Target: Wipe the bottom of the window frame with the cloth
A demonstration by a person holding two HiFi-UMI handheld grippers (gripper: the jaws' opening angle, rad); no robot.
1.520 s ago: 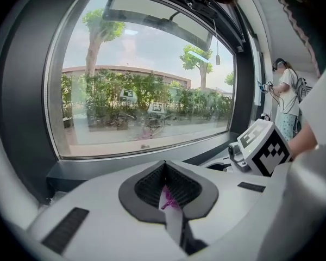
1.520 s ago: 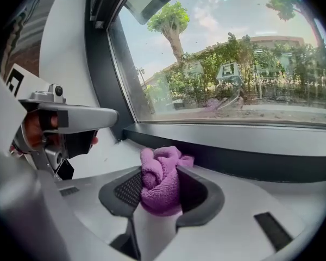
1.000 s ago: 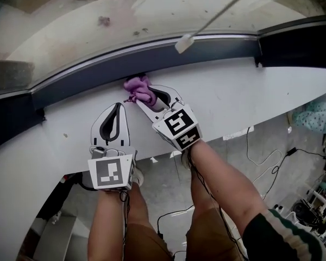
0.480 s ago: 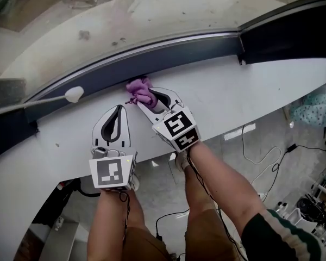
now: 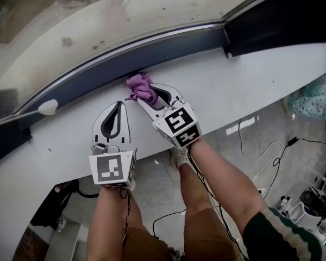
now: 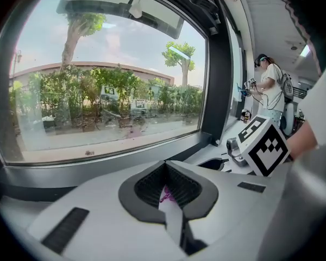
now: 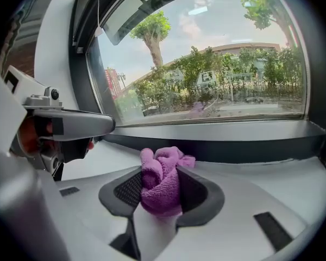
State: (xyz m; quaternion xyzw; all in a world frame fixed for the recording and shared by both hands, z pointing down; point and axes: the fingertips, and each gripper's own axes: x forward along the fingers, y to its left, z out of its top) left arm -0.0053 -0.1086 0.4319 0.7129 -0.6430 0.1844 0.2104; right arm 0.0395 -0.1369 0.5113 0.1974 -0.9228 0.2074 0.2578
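Note:
A bunched purple cloth (image 5: 141, 87) is pressed against the dark bottom strip of the window frame (image 5: 174, 43), where it meets the white sill (image 5: 239, 83). My right gripper (image 5: 148, 95) is shut on the cloth. In the right gripper view the cloth (image 7: 160, 181) bulges out between the jaws of the right gripper (image 7: 160, 174), just short of the dark frame (image 7: 244, 145). My left gripper (image 5: 116, 112) rests on the sill to the left, shut, a little back from the frame. In the left gripper view the tips of the left gripper (image 6: 165, 167) meet, with only a purple sliver in the slit.
A white cord pull (image 5: 47, 107) hangs by the frame at the left. The sill's front edge (image 5: 217, 137) drops to a floor with cables (image 5: 255, 145) and clutter at the lower right. A person (image 6: 271, 83) stands far along the window.
Both grippers and the cloth have slid right along the frame, nearer its right corner joint. The cord pull now shows far to the left. The grip has not changed.

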